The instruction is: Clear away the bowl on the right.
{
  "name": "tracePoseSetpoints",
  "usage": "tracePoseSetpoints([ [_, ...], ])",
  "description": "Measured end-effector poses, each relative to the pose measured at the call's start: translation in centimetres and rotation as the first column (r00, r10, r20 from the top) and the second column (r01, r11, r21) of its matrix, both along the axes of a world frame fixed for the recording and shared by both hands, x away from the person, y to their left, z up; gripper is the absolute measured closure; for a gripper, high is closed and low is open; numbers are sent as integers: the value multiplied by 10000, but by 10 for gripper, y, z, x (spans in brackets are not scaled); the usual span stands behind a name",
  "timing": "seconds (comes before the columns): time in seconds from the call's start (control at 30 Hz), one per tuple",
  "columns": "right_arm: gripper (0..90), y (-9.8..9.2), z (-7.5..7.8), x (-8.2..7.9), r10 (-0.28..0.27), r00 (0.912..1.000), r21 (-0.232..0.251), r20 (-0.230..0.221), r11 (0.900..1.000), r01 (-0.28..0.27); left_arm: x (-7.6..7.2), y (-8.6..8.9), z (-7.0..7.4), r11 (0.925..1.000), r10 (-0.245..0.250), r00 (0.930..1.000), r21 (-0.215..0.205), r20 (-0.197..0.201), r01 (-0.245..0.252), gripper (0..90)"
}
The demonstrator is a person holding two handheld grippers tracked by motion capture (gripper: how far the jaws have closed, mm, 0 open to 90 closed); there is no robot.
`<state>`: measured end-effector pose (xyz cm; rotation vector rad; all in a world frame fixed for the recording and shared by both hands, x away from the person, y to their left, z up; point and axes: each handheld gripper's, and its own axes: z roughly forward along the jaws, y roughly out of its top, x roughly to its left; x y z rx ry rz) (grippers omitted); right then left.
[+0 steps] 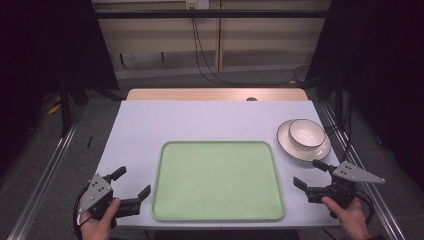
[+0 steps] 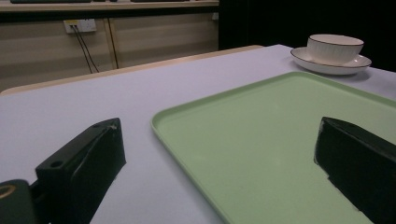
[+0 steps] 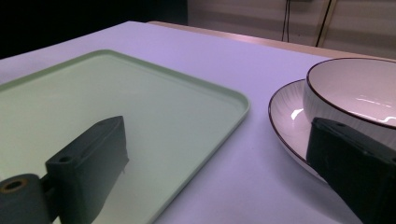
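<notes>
A pale green tray (image 1: 218, 181) lies bare in the middle of the white table, near the front edge; its rim also shows in the left gripper view (image 2: 187, 135) and the right gripper view (image 3: 205, 88). A white bowl (image 1: 306, 133) with a dark rim sits on a white plate (image 1: 295, 148) at the right; both appear as the bowl (image 2: 334, 46) (image 3: 359, 93) and the plate (image 2: 327, 66) (image 3: 287, 116). My left gripper (image 1: 134, 182) is open beside the tray's left front corner, holding nothing. My right gripper (image 1: 310, 172) is open at the tray's right edge, just in front of the plate, also holding nothing.
The table (image 1: 150, 125) has a wooden strip (image 1: 215, 94) along its far edge. Metal rails (image 1: 45, 175) run along both sides on the floor. Cables (image 1: 205, 55) hang down the wall behind.
</notes>
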<state>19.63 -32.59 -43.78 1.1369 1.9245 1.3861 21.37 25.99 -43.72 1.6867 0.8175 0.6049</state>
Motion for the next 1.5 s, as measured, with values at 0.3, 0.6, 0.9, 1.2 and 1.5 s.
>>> tracePoseSetpoints([
  [0.3, 46, 4, -5, 3, 507, 9968, -223, -620, 9984, -521, 0, -2, 0, 9999, -95, 10000, 35, 14, 95, 14],
  [0.6, 95, 2, -5, 5, 431, 9961, -508, -772, 9976, -471, 0, -1, 0, 10000, -6, 10000, -1, -50, 6, 14],
  [0.9, 116, -14, -4, 5, 257, 9943, -421, -1038, 9987, -302, 1, 1, -1, 9998, 173, 9996, 3, -203, -173, 17],
  [1.2, 170, -38, 3, 19, -189, 9935, -375, -1125, 9992, 147, 1, 0, -1, 10000, 66, 9998, 47, -177, -65, 17],
  [1.5, 204, -53, 8, 33, -429, 9918, -568, -1200, 9977, 363, 2, -1, -1, 10000, 47, 9997, 63, -222, -46, 17],
])
